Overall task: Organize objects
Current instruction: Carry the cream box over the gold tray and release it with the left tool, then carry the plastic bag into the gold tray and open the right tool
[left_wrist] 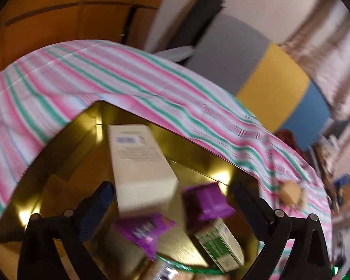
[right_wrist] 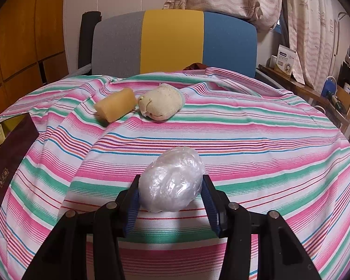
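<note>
Crinkled plastic bundle (right_wrist: pixel 172 179) in right hand-held gripper (right_wrist: pixel 171 193), contents unclear, left view blurred

A: Item one, the surface in front of you?

B: A striped cloth (right_wrist: pixel 221 126) in pink, green and white, spread over whatever carries it, with folds toward the far edge.

A: Directly on it?

B: Your yellow block (right_wrist: pixel 115 107) and cream plush toy (right_wrist: pixel 161 105), touching, at the far side. A clear plastic bundle (right_wrist: pixel 172 179) near you. A dark maroon box (right_wrist: pixel 9 158) and a gold tray (left_wrist: pixel 58 163) at your left.
</note>
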A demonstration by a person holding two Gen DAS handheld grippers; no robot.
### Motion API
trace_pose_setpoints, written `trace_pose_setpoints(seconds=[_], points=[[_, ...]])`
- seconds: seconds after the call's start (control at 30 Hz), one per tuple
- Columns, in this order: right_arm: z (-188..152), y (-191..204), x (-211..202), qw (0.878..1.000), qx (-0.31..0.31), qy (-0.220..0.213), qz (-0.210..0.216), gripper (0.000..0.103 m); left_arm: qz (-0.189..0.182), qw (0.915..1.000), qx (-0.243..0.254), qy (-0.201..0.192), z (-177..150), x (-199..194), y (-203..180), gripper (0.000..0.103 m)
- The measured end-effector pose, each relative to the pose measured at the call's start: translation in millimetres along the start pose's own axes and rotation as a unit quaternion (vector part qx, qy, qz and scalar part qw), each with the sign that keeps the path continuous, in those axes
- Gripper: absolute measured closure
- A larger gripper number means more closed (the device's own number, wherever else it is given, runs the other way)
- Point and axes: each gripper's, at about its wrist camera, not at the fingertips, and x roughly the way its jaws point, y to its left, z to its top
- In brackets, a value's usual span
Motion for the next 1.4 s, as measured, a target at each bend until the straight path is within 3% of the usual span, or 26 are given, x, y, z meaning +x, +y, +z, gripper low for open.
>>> trace_pose_setpoints(seconds=[0.1, 0.23, 0.33, 0.53, 0.73, 0.93, 1.2, 1.4], points=[[0, -1, -1, 1.0, 0.003, -0.001, 0.003, 0.054, -0.068, 0.9977, -0.001, -0.007, -12, -10, -1, 0.0], [2, 0, -3, 1.0, -0.001, 0.001, 0.002, 0.054, -0.103, 0.9945, 0.014, -0.014, -30, -28, 1, 0.0], [7, 8, -11, 1.0, -0.003, -0.004, 0.02, 0.054, -0.085, 0.9949, 0.05, -0.023, -43, -41, -2, 0.0], [23, 54, -44, 0.993, 0.005, -0.027, 0.115, 0.054, -0.057, 0.9932, 0.093, -0.043, -62, -65, 0, 0.0], [32, 128, -73, 0.975, -0.038, -0.041, 0.213, 0.054, -0.043, 0.9941, 0.09, -0.043, -73, -74, 13, 0.0], [35, 191, -83, 0.958, -0.071, -0.026, 0.278, 0.054, -0.028, 0.9934, 0.091, -0.064, -80, -91, 24, 0.0], [29, 257, -79, 0.945, -0.135, 0.004, 0.298, 0.051, -0.011, 0.993, 0.092, -0.073, -84, -102, 39, 0.0], [32, 273, -58, 0.953, -0.135, 0.04, 0.268, 0.047, -0.014, 0.995, 0.073, -0.066, -86, -103, 52, 0.0]])
